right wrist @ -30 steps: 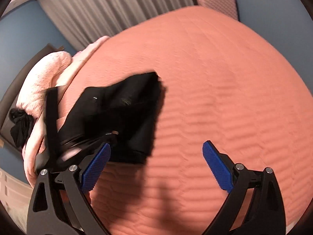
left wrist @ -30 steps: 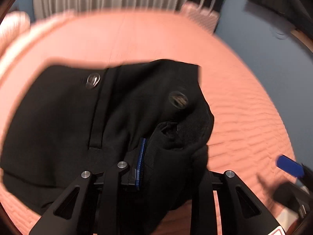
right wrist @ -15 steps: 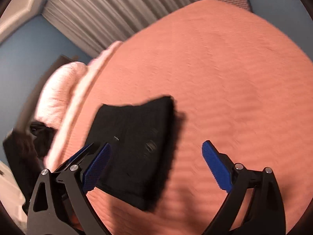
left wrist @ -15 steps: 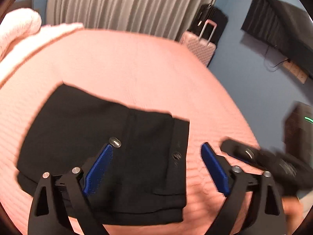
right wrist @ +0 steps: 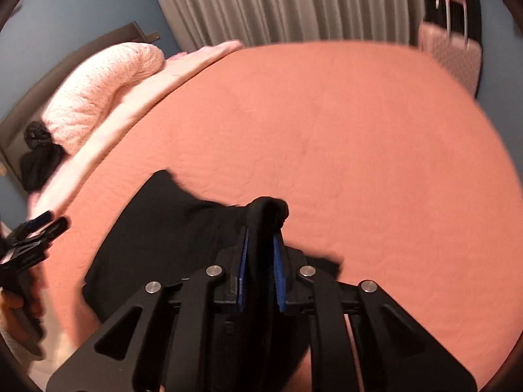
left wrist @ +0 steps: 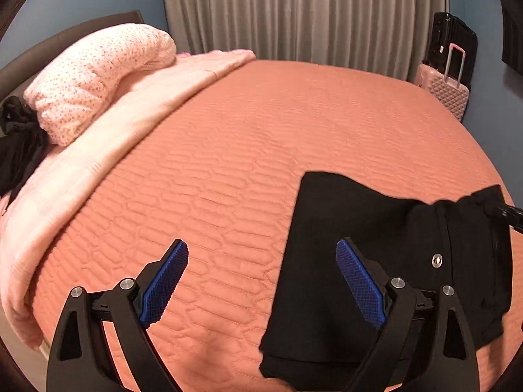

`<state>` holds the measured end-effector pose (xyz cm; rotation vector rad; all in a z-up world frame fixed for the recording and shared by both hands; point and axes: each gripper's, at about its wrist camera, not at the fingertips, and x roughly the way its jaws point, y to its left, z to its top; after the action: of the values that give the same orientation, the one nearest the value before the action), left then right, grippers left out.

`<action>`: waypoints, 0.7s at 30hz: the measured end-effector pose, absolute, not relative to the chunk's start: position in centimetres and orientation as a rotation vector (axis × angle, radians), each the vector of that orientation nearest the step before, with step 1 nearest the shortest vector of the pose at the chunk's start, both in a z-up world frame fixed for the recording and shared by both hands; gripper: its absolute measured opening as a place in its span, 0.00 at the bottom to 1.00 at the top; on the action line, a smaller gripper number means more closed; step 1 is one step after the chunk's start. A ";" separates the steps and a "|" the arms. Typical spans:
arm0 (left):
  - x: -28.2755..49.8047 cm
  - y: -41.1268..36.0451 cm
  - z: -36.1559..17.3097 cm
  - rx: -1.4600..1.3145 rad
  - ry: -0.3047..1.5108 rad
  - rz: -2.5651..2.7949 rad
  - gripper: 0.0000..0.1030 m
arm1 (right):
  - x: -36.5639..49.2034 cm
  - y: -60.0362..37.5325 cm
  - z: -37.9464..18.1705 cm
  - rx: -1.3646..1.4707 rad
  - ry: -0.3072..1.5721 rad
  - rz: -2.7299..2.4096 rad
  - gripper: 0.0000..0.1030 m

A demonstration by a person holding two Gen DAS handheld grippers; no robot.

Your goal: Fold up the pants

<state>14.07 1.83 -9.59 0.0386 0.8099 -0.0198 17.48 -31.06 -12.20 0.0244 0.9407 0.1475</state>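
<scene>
The right gripper [right wrist: 261, 254] has just closed its jaws on a bunched fold of the black pants [right wrist: 170, 228], and the cloth stands up in a hump between its blue pads [right wrist: 242, 271]. From that pinch the rest of the garment spreads flat to the left over the salmon quilted bedspread [right wrist: 359, 150].

The left gripper [left wrist: 261, 281] hangs with its jaws wide and nothing between them. It has just opened. The folded pants [left wrist: 327, 248] lie under and beyond its right finger; its left finger is over bare quilt. A metal button [left wrist: 437, 260] shows on the cloth near the right edge.

Further out, a pale pink blanket [left wrist: 108, 137] and a flowered pillow [left wrist: 98, 75] lie along the head of the bed, with dark clothing [left wrist: 16, 150] beside the pillow. Grey curtains [left wrist: 300, 13] hang behind, and a pink suitcase [left wrist: 447, 88] stands at the far right corner against a black one [left wrist: 452, 42].
</scene>
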 end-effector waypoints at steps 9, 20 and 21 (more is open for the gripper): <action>13.4 -3.2 -11.5 0.145 0.794 -0.153 0.88 | 11.9 -29.3 -9.3 0.200 0.884 0.182 0.38; 22.9 -4.3 -13.4 0.059 0.964 -0.126 0.91 | 13.1 -23.4 -12.0 0.162 0.949 0.236 0.35; 23.9 -5.5 -13.0 0.040 0.979 -0.166 0.94 | 14.5 -22.9 -13.7 0.128 0.992 0.238 0.34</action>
<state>23.89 -5.52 -13.05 0.0399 0.9790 -0.1656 14.51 -22.88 -13.74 0.1280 0.9922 0.2377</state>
